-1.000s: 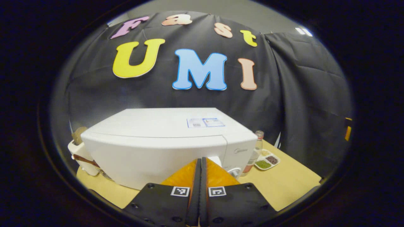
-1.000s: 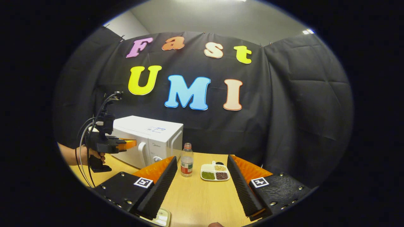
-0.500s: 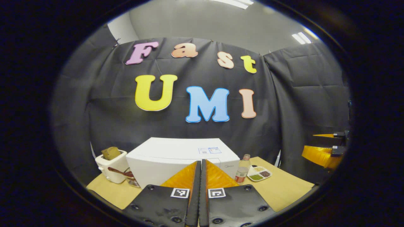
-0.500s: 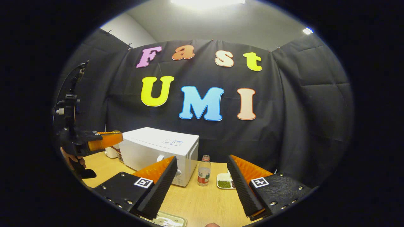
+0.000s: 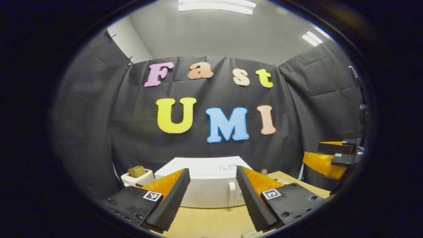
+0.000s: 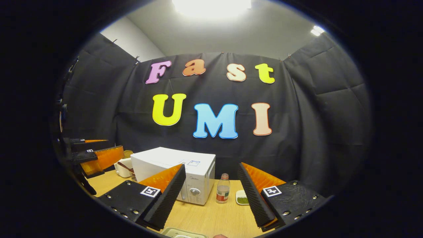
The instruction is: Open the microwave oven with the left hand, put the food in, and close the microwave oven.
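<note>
Microwave: white boxy microwave oven [image 5: 206, 185] looks heavy, rigid, door shut
Hold: I'd take its vertical white door handle [image 5: 232, 196]
Grippers: my left gripper [image 5: 211, 198] and right gripper [image 6: 211, 195] both spread apart, empty

Bare table [image 6: 211, 218] fronts the microwave [image 6: 172, 165]; bottle [image 6: 223, 193] stands just beside it.

**Draped booth under ceiling lights**

Black cloth wall [image 6: 307, 132] hung on three sides, creased and pinned along its top edge. Above it, plain grey ceiling [image 5: 224, 36] with a long light panel [image 5: 216, 6] and a smaller one [image 5: 310, 38] to the right. White room wall [image 6: 145, 43] behind the left drape. Below, pale wooden table [image 6: 208, 218].
</note>
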Motion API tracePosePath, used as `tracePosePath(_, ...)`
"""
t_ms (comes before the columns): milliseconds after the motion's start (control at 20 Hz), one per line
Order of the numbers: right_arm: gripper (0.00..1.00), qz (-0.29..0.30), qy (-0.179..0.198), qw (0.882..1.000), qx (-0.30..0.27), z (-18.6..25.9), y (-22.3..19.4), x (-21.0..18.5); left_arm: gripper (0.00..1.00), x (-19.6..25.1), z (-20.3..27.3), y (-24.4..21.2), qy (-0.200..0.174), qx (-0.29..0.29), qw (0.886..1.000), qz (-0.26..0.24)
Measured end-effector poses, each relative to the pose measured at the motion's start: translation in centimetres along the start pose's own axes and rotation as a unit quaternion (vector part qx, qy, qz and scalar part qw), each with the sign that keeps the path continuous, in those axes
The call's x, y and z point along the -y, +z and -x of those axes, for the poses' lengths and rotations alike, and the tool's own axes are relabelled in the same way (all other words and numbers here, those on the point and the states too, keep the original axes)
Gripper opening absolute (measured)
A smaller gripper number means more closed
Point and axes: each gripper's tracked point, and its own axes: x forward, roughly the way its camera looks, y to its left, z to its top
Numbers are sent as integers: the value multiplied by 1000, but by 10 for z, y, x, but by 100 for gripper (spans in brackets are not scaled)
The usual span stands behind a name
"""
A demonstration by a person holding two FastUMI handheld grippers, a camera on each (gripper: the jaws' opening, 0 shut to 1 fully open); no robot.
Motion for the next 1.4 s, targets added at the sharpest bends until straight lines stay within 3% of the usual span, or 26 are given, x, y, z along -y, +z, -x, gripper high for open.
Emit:
tracePosePath(600, 96, 11, 17, 1000, 17, -3, 6, -19, 95, -20, 9, 6, 20, 9, 1000, 7)
tracePosePath(1400, 97, 11, -10, 999, 36, -1, 21, -16, 94, -26, -10, 14, 4, 24, 1000, 8)
